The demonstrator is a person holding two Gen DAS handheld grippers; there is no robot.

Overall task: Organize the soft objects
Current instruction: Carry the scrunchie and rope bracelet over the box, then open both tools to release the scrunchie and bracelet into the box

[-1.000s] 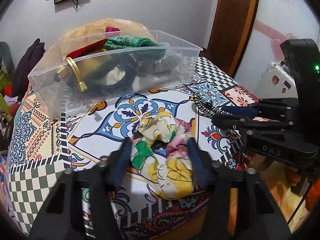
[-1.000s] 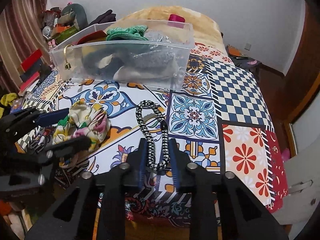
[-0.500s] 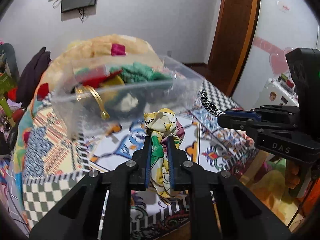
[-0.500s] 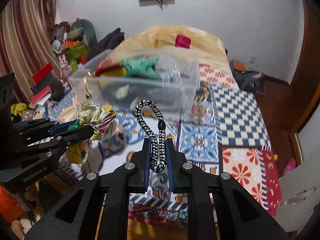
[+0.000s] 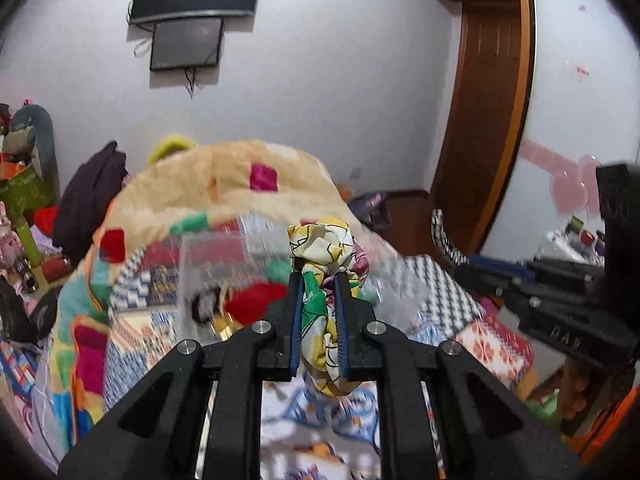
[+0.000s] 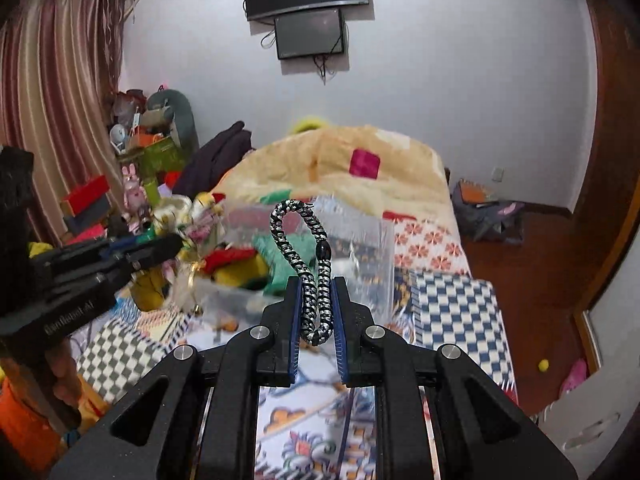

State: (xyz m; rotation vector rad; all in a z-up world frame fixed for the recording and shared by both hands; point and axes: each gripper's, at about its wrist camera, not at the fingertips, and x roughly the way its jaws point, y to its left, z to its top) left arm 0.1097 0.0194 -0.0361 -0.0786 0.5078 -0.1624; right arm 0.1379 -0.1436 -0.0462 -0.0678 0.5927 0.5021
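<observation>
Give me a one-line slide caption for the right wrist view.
Right gripper holds a black-and-white braided cord upright before the clear plastic bin on the bed.

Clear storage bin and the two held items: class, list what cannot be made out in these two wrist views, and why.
- Left wrist: clear bin contents smeared by motion blur; floral cloth in the left gripper hides the middle.
- Right wrist: braided band in the right gripper covers the bin's centre; its lower end is hidden between the fingers.

"GenRobot.AI" on left gripper (image 6: 140, 254)
</observation>
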